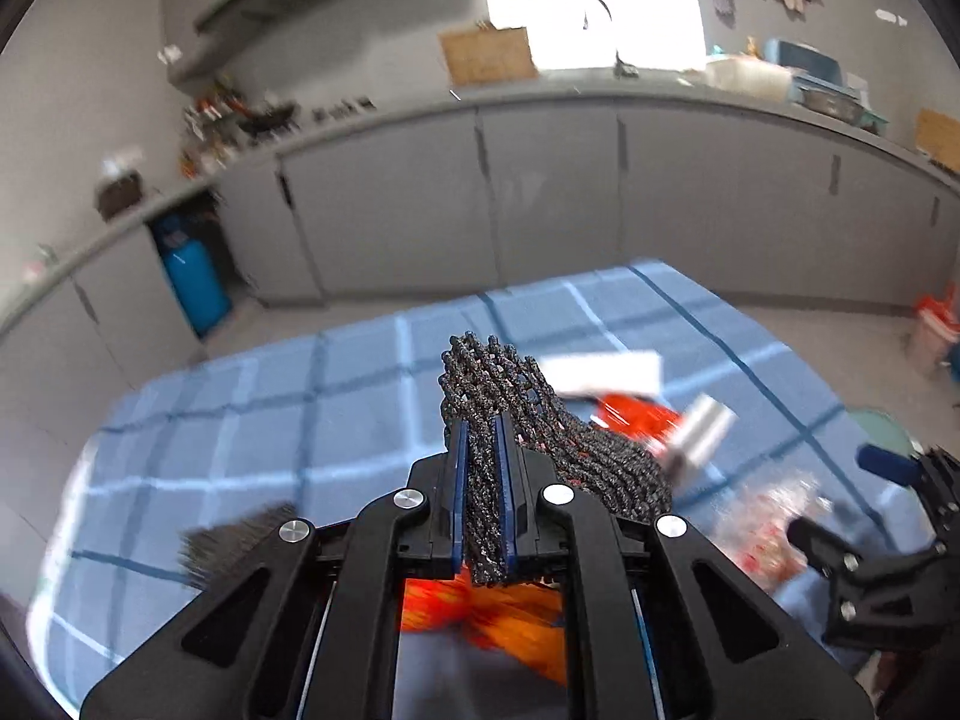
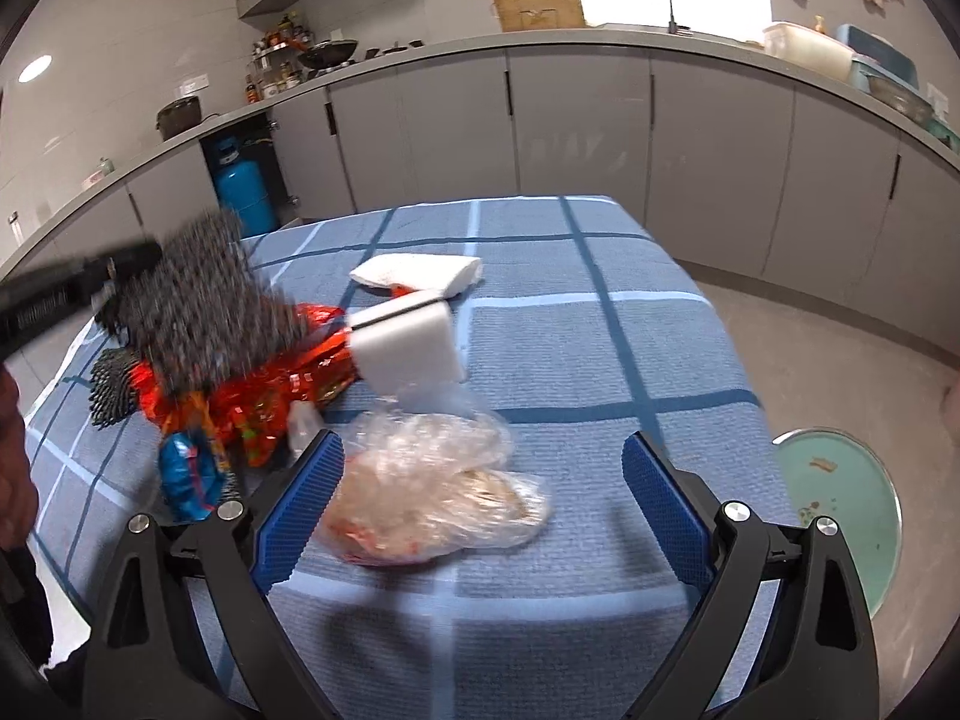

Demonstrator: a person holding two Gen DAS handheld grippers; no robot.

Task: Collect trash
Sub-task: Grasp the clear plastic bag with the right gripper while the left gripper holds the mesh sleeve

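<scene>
On the worktop (image 2: 600, 360), the folded tissue (image 2: 420, 271) is placed nearest the far edge, with the foam block (image 2: 408, 342) just before it and the clear bag (image 2: 438, 480) nearer still, between the pads of the right tool (image 2: 483, 504). The foil wrapper (image 2: 276, 384) is found left of the block, toward the left edge. The mesh netting (image 1: 486, 480) is held above it in the left tool (image 1: 483, 492), and the bin (image 2: 840, 504) is set on the floor beyond the right edge.

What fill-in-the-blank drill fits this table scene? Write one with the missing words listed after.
1. The left gripper has its jaws shut on a black ____ net.
2. The right gripper has its jaws ____, just behind the clear plastic bag.
3. The tablecloth is ____ with a checked pattern.
4. The white foam block rests against the ____ wrapper.

Missing words: foam; open; blue; red
</scene>
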